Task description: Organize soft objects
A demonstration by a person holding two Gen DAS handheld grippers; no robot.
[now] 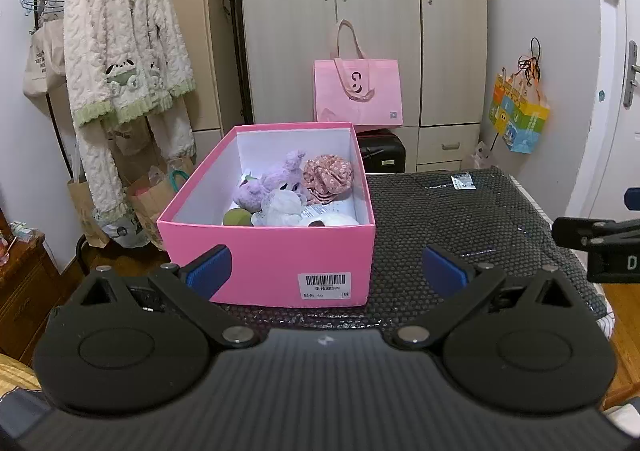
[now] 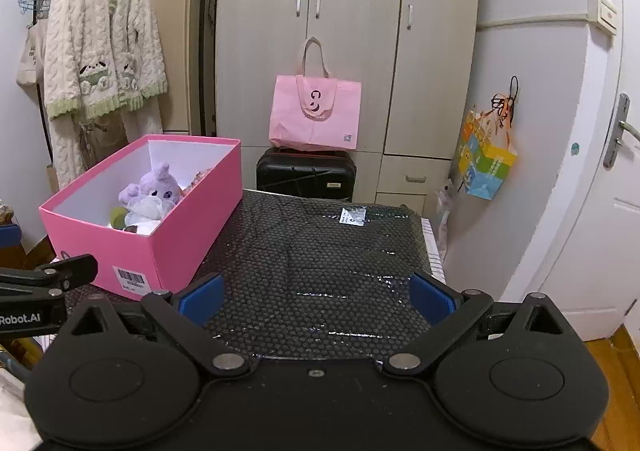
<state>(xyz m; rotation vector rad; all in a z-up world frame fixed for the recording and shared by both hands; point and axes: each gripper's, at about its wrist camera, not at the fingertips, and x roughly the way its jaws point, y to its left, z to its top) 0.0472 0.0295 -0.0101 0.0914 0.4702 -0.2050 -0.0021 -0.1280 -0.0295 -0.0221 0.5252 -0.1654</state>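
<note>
Soft toys lie gathered in the open pink cardboard box [image 1: 272, 255]; both grippers hang back, empty.

The purple plush toy [image 1: 276, 181], floral fabric scrunchie [image 1: 329, 178] and white fluffy piece [image 1: 282, 207] look light, squashy and unbreakable; a pinch on a bulging body part should hold best. The left gripper [image 1: 326, 271] faces the box's near wall with fingers spread wide, level. The right gripper [image 2: 316, 297], also released, hovers over the black bubble-textured mat [image 2: 320, 259], beside the box.

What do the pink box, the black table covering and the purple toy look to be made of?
Pink box: likely matte cardboard, with crisp folded edges, a white inside and a barcode sticker. Black table covering: probably bubble wrap, a grid of small domes with glossy glints. Purple toy: plush fabric with a fuzzy surface.
</note>
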